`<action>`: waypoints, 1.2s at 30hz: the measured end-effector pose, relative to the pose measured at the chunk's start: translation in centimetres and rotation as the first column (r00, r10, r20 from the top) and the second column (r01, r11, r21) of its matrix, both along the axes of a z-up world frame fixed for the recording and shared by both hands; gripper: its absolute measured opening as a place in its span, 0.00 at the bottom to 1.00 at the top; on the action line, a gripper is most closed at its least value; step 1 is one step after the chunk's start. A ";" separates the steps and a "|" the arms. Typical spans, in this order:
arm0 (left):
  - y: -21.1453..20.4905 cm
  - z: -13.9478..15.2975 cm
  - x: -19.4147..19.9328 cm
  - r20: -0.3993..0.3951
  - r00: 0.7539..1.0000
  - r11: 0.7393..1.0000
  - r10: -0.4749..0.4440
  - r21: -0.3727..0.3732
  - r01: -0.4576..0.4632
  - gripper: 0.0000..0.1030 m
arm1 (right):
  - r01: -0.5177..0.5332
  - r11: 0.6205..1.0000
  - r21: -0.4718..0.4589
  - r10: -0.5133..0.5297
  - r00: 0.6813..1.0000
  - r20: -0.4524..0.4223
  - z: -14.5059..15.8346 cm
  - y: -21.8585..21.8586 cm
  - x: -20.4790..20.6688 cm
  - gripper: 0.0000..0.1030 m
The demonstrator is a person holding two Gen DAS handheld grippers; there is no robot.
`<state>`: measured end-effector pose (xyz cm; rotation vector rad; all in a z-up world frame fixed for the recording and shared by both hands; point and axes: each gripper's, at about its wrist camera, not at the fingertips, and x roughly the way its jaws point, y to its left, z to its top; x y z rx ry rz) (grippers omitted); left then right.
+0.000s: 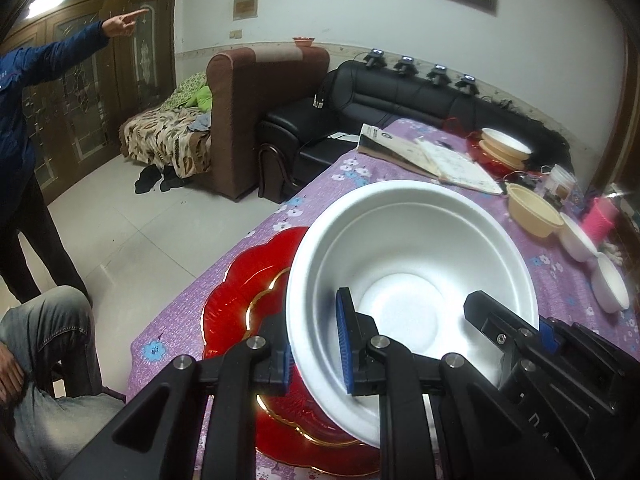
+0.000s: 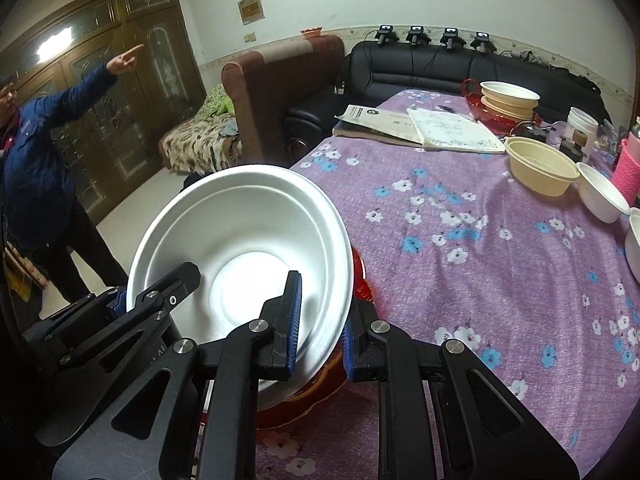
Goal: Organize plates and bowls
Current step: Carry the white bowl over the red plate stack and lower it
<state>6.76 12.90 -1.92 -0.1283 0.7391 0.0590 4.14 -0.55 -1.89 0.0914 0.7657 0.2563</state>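
Note:
A large white bowl hangs tilted just above a red plate with a gold line near the table's left edge. My left gripper is shut on the bowl's near-left rim, one blue pad inside and one outside. My right gripper is shut on the rim at the other side in the same way. The bowl hides much of the red plate.
The purple flowered tablecloth carries a cream strainer bowl, small white bowls, stacked cream bowls on a red plate, papers, a white jar and a pink cup. One person stands pointing at left; another sits by the table corner.

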 end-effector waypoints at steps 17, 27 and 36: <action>0.9 -1.1 0.5 -0.041 0.999 1.000 0.019 -0.010 -0.020 0.16 | -0.017 1.000 -0.001 0.017 0.999 -0.038 -1.3 0.8 1.2 0.16; 1.3 -1.6 0.9 -0.060 0.998 0.999 0.028 -0.014 -0.029 0.16 | -0.020 1.000 0.001 0.020 0.998 -0.057 -2.1 1.1 1.9 0.16; 1.8 -1.9 1.1 -0.077 0.994 0.997 0.072 0.033 -0.070 0.20 | -0.007 0.999 -0.049 0.003 0.997 -0.084 -3.0 1.9 2.2 0.19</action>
